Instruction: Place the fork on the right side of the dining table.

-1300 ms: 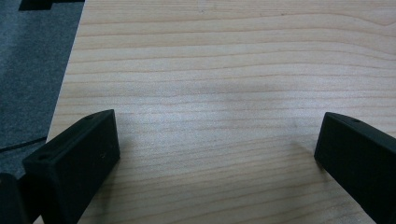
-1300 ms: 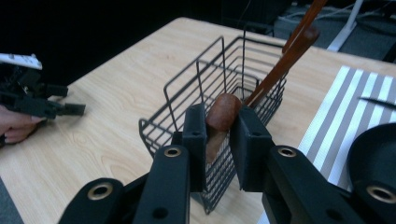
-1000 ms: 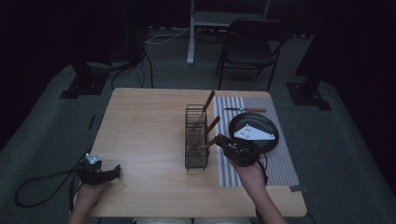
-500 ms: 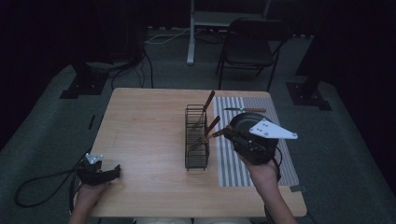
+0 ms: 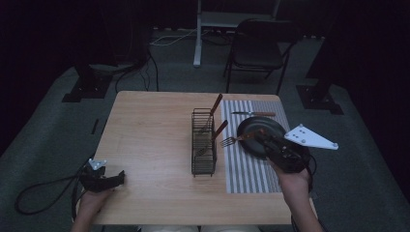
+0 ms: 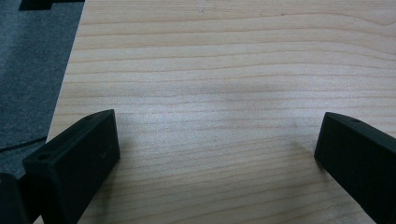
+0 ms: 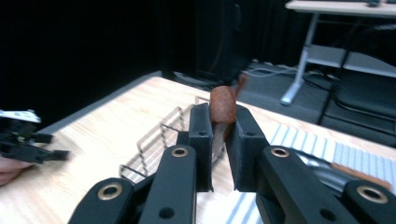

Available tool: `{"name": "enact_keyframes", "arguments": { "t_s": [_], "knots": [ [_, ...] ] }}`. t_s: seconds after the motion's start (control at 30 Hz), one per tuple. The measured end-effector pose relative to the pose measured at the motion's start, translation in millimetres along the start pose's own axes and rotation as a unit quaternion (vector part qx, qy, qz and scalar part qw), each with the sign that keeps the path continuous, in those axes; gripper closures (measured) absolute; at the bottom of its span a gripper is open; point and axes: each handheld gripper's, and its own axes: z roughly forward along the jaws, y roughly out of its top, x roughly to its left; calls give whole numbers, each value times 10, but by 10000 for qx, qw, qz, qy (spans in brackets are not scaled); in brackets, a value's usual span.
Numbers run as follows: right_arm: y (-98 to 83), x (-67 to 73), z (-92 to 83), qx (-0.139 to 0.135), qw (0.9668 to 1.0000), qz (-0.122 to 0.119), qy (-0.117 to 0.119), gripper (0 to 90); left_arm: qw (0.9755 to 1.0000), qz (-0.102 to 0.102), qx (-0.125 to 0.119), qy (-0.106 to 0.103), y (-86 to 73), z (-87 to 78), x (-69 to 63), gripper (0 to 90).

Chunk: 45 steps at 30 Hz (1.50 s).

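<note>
My right gripper [image 5: 261, 138] hovers over the striped mat, shut on the brown wooden handle of a fork [image 5: 233, 140]. The fork's tines point left toward the black wire rack [image 5: 203, 153]. In the right gripper view the two jaws of my right gripper [image 7: 221, 117] clamp the fork handle [image 7: 222, 103], with the wire rack [image 7: 156, 140] beyond them. Two more wooden-handled utensils [image 5: 213, 108] stand in the rack. My left gripper [image 5: 115, 178] rests open at the table's front left corner. In its own view the left gripper [image 6: 215, 149] has bare wood between its jaws.
A dark round plate [image 5: 255, 126] sits on the grey striped mat [image 5: 244, 169], partly under my right gripper. A wooden-handled knife [image 5: 254, 114] lies on the mat behind it. A chair [image 5: 258, 48] stands beyond the table. The left gripper's cable [image 5: 38, 191] trails off the edge.
My right gripper has lifted and moved right, away from the rack and over the plate, carrying the fork. The left gripper has stayed where it was.
</note>
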Motion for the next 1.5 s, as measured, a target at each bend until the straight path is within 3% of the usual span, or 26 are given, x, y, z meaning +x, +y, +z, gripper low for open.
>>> {"name": "enact_keyframes", "arguments": {
  "t_s": [0.33, 0.67, 1.17, 1.43, 1.5],
  "knots": [
    [-522, -240, 32, 502, 9972, 427, -351, 812, 10000, 3, -3, 2, 0, 0, 0, 2],
    [-901, -319, 75, 826, 9926, 708, -532, 812, 10000, 4, -4, 3, 0, 1, 0, 2],
    [-1111, -360, 42, 981, 9882, 926, -728, 812, 10000, -9, -6, 1, 0, 1, -1, 2],
    [-1135, -434, 31, 1001, 9870, 1059, -685, 803, 10000, -6, -4, 3, 0, 0, -2, 2],
    [-1140, -468, 36, 1024, 9861, 1053, -775, 788, 10000, -7, -5, 3, 0, 0, -2, 2]
  ]
}}
